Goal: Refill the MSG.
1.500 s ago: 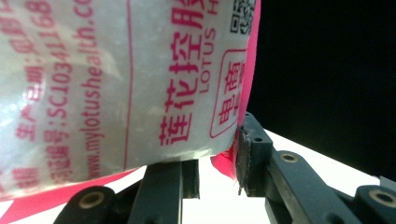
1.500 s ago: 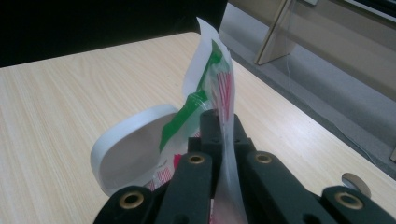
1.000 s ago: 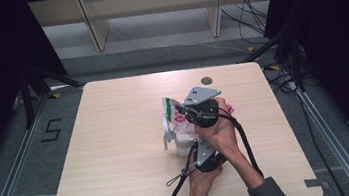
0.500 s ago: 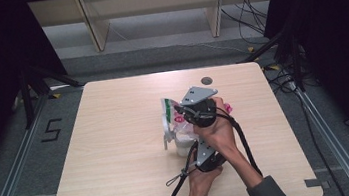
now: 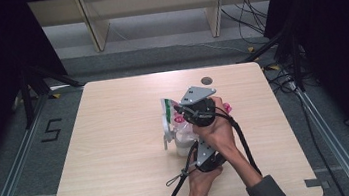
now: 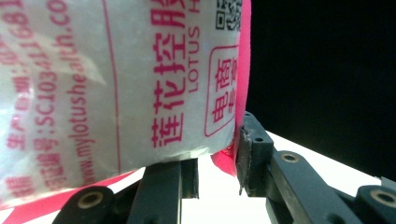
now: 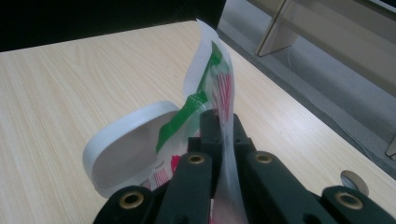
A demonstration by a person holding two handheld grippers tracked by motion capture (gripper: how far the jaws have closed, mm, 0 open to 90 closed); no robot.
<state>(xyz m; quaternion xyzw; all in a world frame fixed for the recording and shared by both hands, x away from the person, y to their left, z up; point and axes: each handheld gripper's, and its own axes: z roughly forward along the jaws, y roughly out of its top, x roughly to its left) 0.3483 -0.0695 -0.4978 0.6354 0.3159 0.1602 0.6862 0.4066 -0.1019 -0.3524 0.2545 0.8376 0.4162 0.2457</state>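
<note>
You hold one plastic bag (image 5: 170, 114) with two grippers: your right gripper (image 7: 223, 126) pinches its top edge shut, your left gripper (image 6: 215, 161) clamps its bottom beside one white cup (image 7: 122, 147).

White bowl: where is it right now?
High view: the white bowl sits right of table centre, under the plastic bag, beside the right gripper.

Up close in the left gripper view, the plastic bag (image 6: 116, 88) carries pink print, turned on its side: "LOTUS" beside large Chinese characters, a web address running "www.mylotushealth.co…", a code starting "SC103…", and part of a QR code at the bag's top edge. On the floor (image 5: 12, 148) left of the table (image 5: 122, 185), a black "5" (image 5: 51, 129).
</note>
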